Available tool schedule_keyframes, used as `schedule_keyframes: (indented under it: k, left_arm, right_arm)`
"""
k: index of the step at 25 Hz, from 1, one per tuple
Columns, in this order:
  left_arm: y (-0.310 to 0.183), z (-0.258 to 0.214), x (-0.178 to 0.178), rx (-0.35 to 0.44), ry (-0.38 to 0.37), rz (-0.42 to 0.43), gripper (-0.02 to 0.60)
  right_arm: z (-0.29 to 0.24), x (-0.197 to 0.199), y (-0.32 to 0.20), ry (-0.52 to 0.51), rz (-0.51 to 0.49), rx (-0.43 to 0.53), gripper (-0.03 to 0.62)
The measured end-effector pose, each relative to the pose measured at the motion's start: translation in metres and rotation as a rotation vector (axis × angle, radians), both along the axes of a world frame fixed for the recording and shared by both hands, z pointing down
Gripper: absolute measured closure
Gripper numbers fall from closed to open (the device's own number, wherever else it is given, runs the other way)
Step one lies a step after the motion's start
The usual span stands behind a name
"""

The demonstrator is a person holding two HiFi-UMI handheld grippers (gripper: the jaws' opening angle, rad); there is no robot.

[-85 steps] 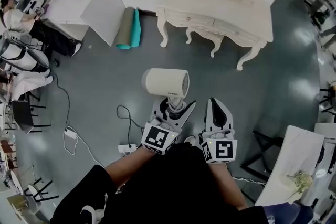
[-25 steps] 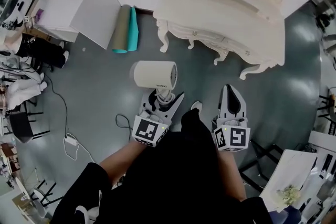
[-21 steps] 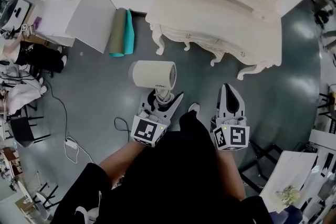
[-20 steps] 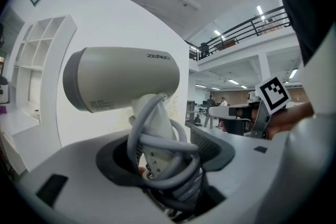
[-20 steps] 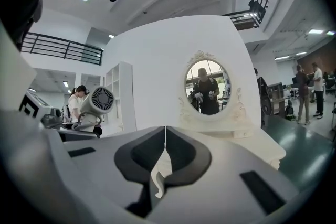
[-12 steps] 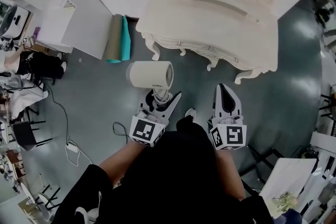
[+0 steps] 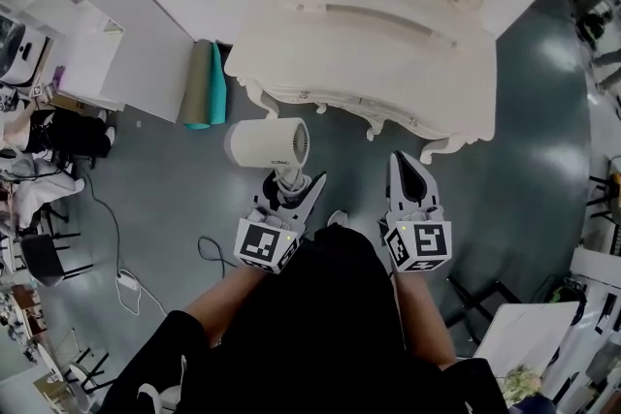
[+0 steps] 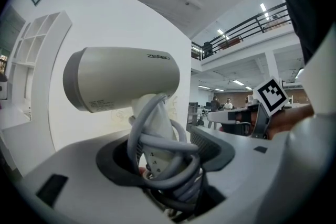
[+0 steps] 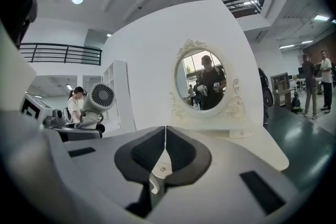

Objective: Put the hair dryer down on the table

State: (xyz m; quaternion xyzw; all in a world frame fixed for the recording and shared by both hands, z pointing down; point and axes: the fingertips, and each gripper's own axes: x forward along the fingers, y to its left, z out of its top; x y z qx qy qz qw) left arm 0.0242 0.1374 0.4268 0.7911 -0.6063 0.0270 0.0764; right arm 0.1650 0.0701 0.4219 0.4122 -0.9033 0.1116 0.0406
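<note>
Nearest, at the bottom of the head view, are the person's dark clothes (image 7: 320,325) and two bare forearms. The left gripper (image 7: 296,187) has its jaws standing wide, and they press from both sides on the handle of the hair dryer (image 7: 264,143). In the left gripper view a grey cord (image 8: 157,139) is wound in loops around this handle, between the jaws. The barrel of the hair dryer lies level above the gripper, and its round grille end faces the right gripper (image 7: 401,165). The right gripper has its jaws fully together, the tips touching, and nothing is between them.

The hair dryer is in the air over the grey floor (image 7: 543,111), just in front of the left front corner of the cream table (image 7: 369,44), not on it. An oval mirror (image 9: 205,84) stands at the back of the table. Left of the table, two rolled mats (image 7: 204,84) lie on the floor against a white wall.
</note>
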Motion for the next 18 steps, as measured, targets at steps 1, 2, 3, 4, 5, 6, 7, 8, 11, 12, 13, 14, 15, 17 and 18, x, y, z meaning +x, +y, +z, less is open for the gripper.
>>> schedule_keyframes:
  k: [1,2,3,4,5,6,7,8,11,12,13,14,15,17,18]
  left_arm:
    - [-0.002,0.000,0.003,0.000,-0.002,-0.003,0.290]
    - [-0.003,0.000,0.005,-0.002,-0.004,-0.004,0.290]
    - [-0.005,-0.001,0.006,-0.005,-0.007,-0.004,0.290]
    - [-0.006,-0.002,0.007,-0.008,-0.011,-0.003,0.290]
    - [-0.007,-0.004,0.008,-0.008,-0.016,-0.003,0.290]
    - [-0.009,-0.005,0.008,-0.007,-0.019,-0.003,0.290]
    - [-0.011,-0.007,0.008,-0.003,-0.020,-0.006,0.290]
    - [-0.013,-0.009,0.007,0.002,-0.018,-0.010,0.290]
    - [-0.018,-0.011,0.005,0.012,-0.020,-0.013,0.290]
    - [-0.020,-0.011,0.004,0.013,-0.022,-0.010,0.290]
    - [-0.022,-0.011,0.004,0.014,-0.025,-0.005,0.290]
    - [-0.024,-0.011,0.004,0.016,-0.026,0.001,0.290]
    - [-0.027,-0.011,0.005,0.018,-0.025,0.006,0.290]
    - [-0.031,-0.011,0.006,0.023,-0.022,0.014,0.290]
    - [-0.033,-0.010,0.007,0.024,-0.019,0.017,0.290]
  right_arm:
    - [0.001,0.002,-0.002,0.001,-0.004,-0.003,0.574]
    - [0.003,0.004,-0.004,0.001,-0.007,-0.007,0.574]
    - [0.004,0.005,-0.005,0.000,-0.007,-0.014,0.574]
    - [0.006,0.006,-0.004,-0.004,-0.005,-0.021,0.574]
    - [0.007,0.007,-0.004,-0.008,-0.004,-0.029,0.574]
    - [0.008,0.008,-0.002,-0.009,-0.003,-0.035,0.574]
    - [0.010,0.009,-0.001,-0.008,-0.006,-0.040,0.574]
    - [0.011,0.008,0.000,-0.005,-0.009,-0.044,0.574]
    - [0.015,0.008,0.003,0.004,-0.013,-0.051,0.574]
    - [0.015,0.009,0.004,0.007,-0.010,-0.050,0.574]
    - [0.015,0.010,0.004,0.010,-0.005,-0.047,0.574]
    - [0.015,0.011,0.005,0.014,0.001,-0.043,0.574]
    - [0.015,0.013,0.005,0.017,0.007,-0.039,0.574]
    - [0.015,0.015,0.006,0.018,0.015,-0.034,0.574]
    - [0.016,0.016,0.007,0.016,0.015,-0.035,0.574]
